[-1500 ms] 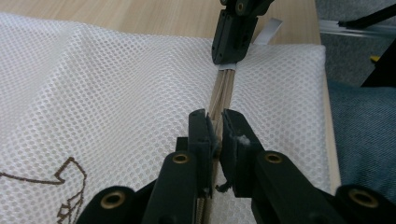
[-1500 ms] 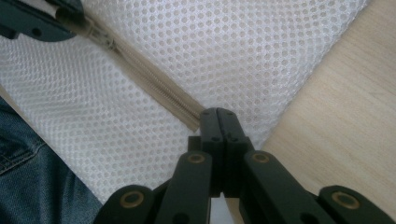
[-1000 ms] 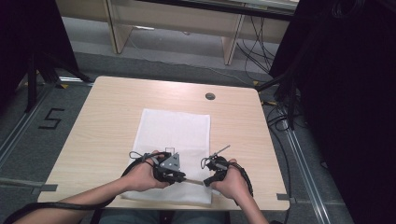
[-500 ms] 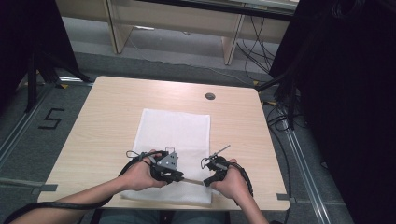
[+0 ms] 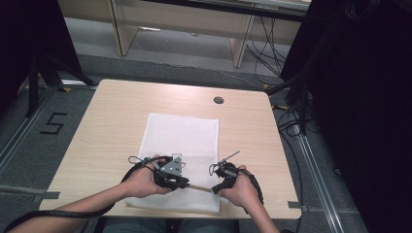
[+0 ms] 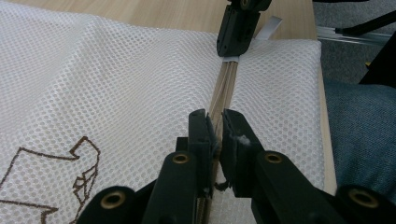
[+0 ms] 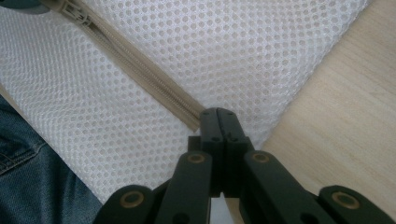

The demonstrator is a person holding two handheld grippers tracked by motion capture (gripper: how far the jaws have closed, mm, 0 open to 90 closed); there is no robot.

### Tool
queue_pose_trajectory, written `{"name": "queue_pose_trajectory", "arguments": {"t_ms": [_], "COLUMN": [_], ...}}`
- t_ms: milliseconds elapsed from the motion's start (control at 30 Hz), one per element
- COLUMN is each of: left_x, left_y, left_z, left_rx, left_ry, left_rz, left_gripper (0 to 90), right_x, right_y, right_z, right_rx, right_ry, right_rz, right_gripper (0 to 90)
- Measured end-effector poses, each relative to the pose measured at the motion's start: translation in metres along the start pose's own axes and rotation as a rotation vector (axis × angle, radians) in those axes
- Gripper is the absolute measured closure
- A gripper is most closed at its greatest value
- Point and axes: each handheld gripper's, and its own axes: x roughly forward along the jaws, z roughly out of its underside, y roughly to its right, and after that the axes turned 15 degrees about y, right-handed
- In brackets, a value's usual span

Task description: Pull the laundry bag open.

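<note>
Two grippers work at the near edge of a white mesh bag that lies flat on a wooden table. The left gripper has its jaws slightly apart, one on each side of the bag's beige zipper; the zipper tape runs up between them, and whether the pads actually pinch it is hard to tell. Straight ahead of those jaws, at the far end of the zipper, the right gripper comes down onto the bag's edge. In its own view the right gripper has its jaws pressed together on the end of the zipper, which runs away from the tips diagonally across the mesh to the zipper slider. Bare table lies just beside those jaws. From above, the left gripper and right gripper face each other, near together, over the bag's near end.
</note>
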Motion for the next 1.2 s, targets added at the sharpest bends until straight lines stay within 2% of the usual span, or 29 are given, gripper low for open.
{"name": "queue_pose_trajectory", "arguments": {"t_ms": [100, 300, 367, 467, 733, 800, 833, 867, 967, 1000, 1200], "left_x": [-0.0007, -0.0041, -0.0059, -0.0057, -0.0059, -0.0068, -0.0071, -0.008, -0.0095, -0.0091, -0.0095], "left_y": [0.0002, -0.0019, -0.002, -0.0009, -0.0005, -0.0009, -0.0013, -0.0014, -0.0016, -0.0016, -0.0016], "left_z": [0.0006, 0.0016, 0.0025, 0.0026, 0.0039, 0.0037, 0.0039, 0.0041, 0.0042, 0.0044, 0.0053], "left_rx": [-0.008, 0.0, -0.024, -0.006, -0.008, 0.003, -0.001, -0.009, -0.019, -0.008, -0.004], "left_ry": [0.008, 0.006, 0.015, 0.006, 0.013, 0.004, 0.006, 0.01, 0.013, 0.011, 0.002], "left_rz": [0.003, -0.004, -0.004, -0.005, -0.01, -0.009, -0.011, -0.011, -0.005, -0.01, -0.006], "left_gripper": [82.1, 82.1, 82.1, 82.1, 82.1, 82.2, 82.1, 82.1, 82.2, 82.1, 82.1], "right_x": [0.0, 0.0, 0.0, 0.0, 0.0005, -0.0008, -0.0001, -0.0004, -0.0001, 0.0, 0.0005], "right_y": [0.0, 0.0001, 0.0001, 0.0, 0.0002, -0.0017, -0.0009, -0.0019, -0.0006, -0.0007, -0.0008], "right_z": [0.0001, 0.0003, 0.0002, 0.0002, 0.001, 0.0002, 0.0003, 0.0001, 0.0002, 0.0002, 0.001], "right_rx": [0.001, 0.002, 0.001, 0.001, 0.004, 0.019, -0.001, 0.011, -0.001, -0.001, 0.001], "right_ry": [0.001, 0.004, 0.003, 0.002, 0.013, -0.008, 0.004, -0.007, 0.001, 0.002, 0.014], "right_rz": [0.0, 0.001, 0.0, 0.0, -0.002, 0.005, 0.007, 0.013, 0.004, 0.005, 0.005], "right_gripper": [90.0, 90.0, 90.0, 90.0, 90.0, 90.0, 90.0, 90.0, 90.0, 90.0, 90.0]}}
